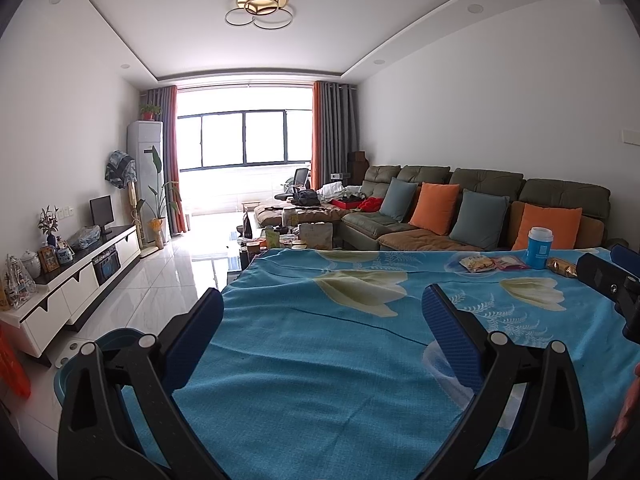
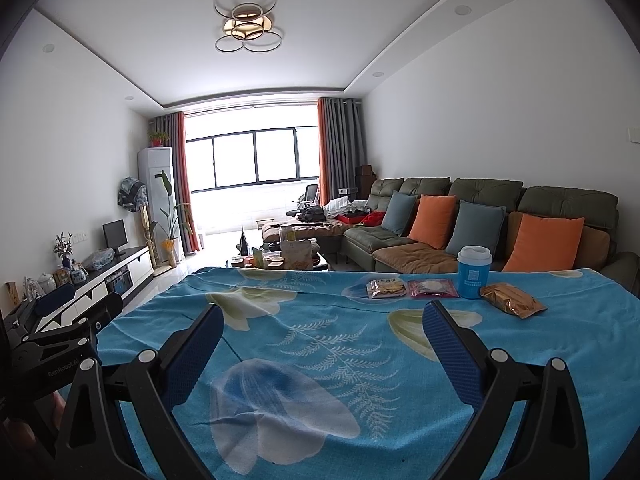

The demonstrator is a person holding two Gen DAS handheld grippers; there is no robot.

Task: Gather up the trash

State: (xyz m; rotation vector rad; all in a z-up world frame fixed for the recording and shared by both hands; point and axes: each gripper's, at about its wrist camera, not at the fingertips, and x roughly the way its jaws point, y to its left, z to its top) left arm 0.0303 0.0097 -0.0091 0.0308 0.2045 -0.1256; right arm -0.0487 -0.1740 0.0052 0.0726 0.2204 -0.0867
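Both tools, left tool (image 1: 322, 316) and right tool (image 2: 322, 320), hover spread apart, empty, low over cloth-covered surface (image 2: 320, 360). Trash at far right edge: cup (image 2: 474, 272), gold packet (image 2: 512, 300), pink wrapper (image 2: 432, 289), snack bag (image 2: 386, 289). Likely readied to reach.

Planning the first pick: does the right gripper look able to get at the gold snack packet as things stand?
Probably yes. The right gripper is open and empty, and the gold snack packet lies flat on the blue cloth ahead and to its right, with nothing between them.
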